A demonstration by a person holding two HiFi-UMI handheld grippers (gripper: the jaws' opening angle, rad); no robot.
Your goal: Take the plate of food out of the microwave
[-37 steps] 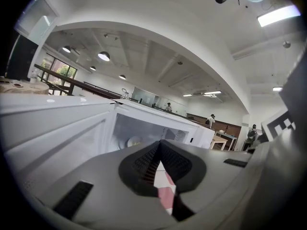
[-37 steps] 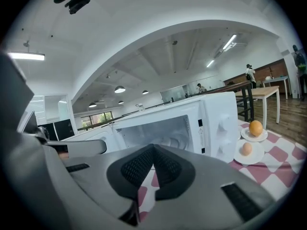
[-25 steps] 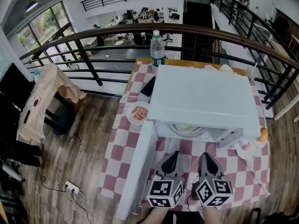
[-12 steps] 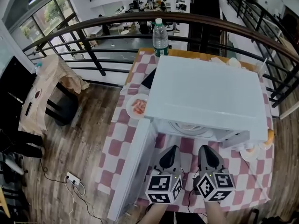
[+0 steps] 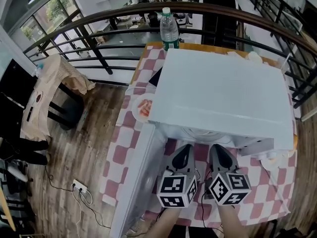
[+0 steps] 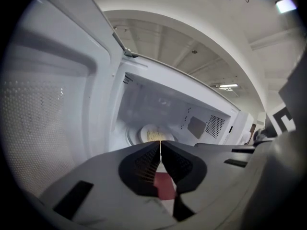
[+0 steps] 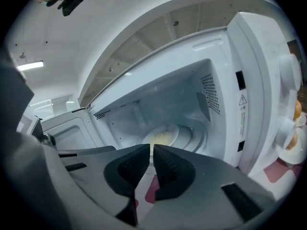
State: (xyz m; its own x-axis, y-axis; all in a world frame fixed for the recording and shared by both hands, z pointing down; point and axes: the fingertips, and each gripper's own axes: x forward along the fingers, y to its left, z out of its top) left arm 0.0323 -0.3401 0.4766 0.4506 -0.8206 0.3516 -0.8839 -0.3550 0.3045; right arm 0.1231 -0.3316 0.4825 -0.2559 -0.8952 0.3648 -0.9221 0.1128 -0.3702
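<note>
The wooden plank floor [image 5: 74, 148] fills the left of the head view. A table covered with a red-and-white checked cloth [image 5: 124, 150] stands at the centre and right of that view.

A white box-shaped microwave oven [image 5: 223, 93] rests on the table. Its white hinged door [image 5: 134, 180] is swung fully open toward the lower left of the frame. The cavity is exposed in both gripper views.

The left gripper [image 5: 187, 148] and the right gripper [image 5: 214, 148] are held side by side at the lower centre of the head view. Both are pointed into the open cavity and are positioned just in front of it.

The jaws of the left gripper are set almost together, with only a hairline slit between the tips. They have just been opening, and nothing is held between them. The jaws of the right gripper are set narrowly apart. They have also just been opening, and nothing is held between them.

The round white plate of yellowish food [image 7: 163, 137] is located inside the cavity, on the turntable, beyond both sets of jaws and untouched.

A clear plastic water bottle with a green label [image 5: 169, 31] is placed upright behind the oven. A small white plate of pink food [image 5: 142, 108] is placed at the oven's left side.
</note>
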